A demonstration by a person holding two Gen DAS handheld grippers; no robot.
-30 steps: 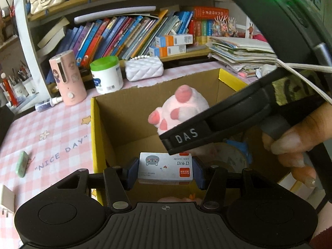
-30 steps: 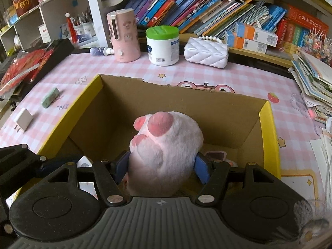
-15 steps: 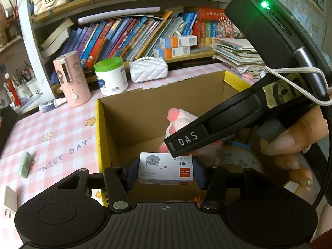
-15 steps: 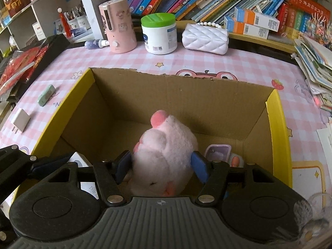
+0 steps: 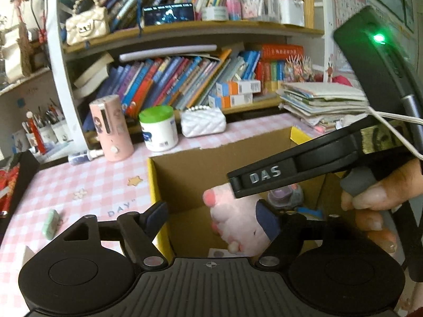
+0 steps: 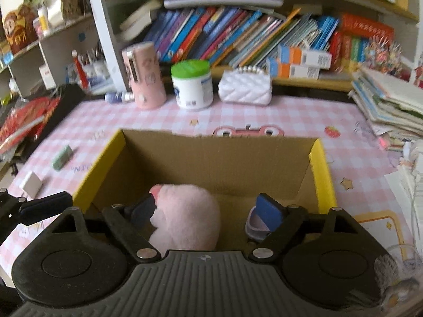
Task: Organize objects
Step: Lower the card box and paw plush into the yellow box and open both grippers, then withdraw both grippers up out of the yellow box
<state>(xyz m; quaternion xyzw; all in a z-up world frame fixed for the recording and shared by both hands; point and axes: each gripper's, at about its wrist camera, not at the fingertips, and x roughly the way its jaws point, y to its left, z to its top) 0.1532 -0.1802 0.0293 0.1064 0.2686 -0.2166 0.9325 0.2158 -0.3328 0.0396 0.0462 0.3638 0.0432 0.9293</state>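
A cardboard box (image 6: 211,155) with yellow flaps stands on the pink checked table. A pink plush paw toy (image 6: 185,216) lies inside it, also seen in the left wrist view (image 5: 235,224). My right gripper (image 6: 206,208) is open above the box, its left finger touching the toy. My left gripper (image 5: 214,214) is open and empty over the box's left wall (image 5: 156,182). A small white card box (image 5: 224,253) lies on the box floor below it. The right gripper's body (image 5: 317,163) crosses the left wrist view.
A pink cylinder (image 6: 144,75), a green-lidded jar (image 6: 191,84) and a white quilted purse (image 6: 246,87) stand behind the box. A green eraser (image 6: 62,157) and a white plug (image 6: 30,183) lie at left. Stacked papers (image 6: 388,105) sit at right. Bookshelves rise behind.
My left gripper opened and dropped the white card box into the box. My right gripper opened and released the plush paw, which now rests inside. Both grippers drew back and up.
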